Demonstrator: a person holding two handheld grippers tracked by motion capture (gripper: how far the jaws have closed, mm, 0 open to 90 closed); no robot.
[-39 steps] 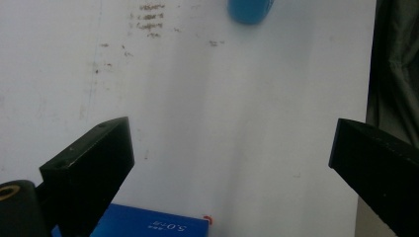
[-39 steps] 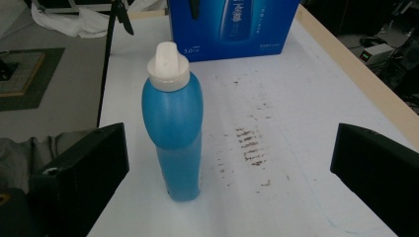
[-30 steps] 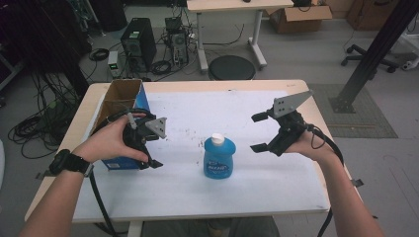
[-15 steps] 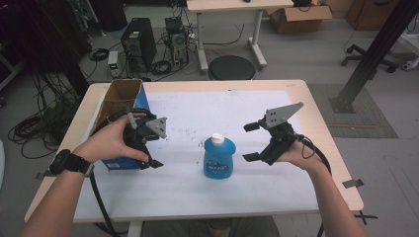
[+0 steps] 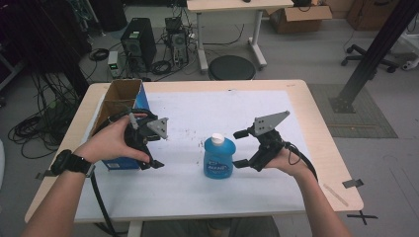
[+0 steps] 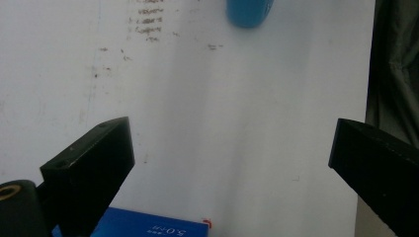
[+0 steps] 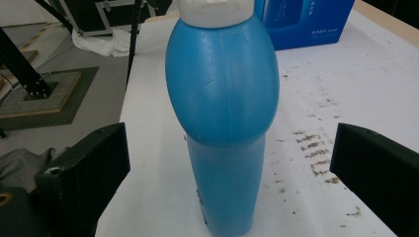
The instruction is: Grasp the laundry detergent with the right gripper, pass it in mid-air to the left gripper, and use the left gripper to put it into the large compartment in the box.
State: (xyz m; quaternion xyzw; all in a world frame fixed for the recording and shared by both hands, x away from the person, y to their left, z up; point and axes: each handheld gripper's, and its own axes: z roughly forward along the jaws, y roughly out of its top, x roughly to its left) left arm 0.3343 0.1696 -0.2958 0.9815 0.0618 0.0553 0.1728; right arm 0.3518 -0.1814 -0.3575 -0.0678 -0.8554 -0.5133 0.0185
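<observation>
The blue plastic bottle with a white cap (image 5: 220, 158) stands upright near the middle of the white sheet covering the wooden table (image 5: 316, 123). Just beside the bottle's right flank, the right gripper (image 5: 240, 148) is turned toward it with jaws spread wide; in the right gripper view the bottle (image 7: 222, 113) sits squarely between them, untouched, which looks like a lineup for a sideways grasp. Well to the bottle's left, the left gripper (image 5: 157, 143) hangs with jaws apart and empty, touching nothing, next to an open cardboard box with blue sides (image 5: 121, 103). Nothing lies between the bottle and the right gripper.
</observation>
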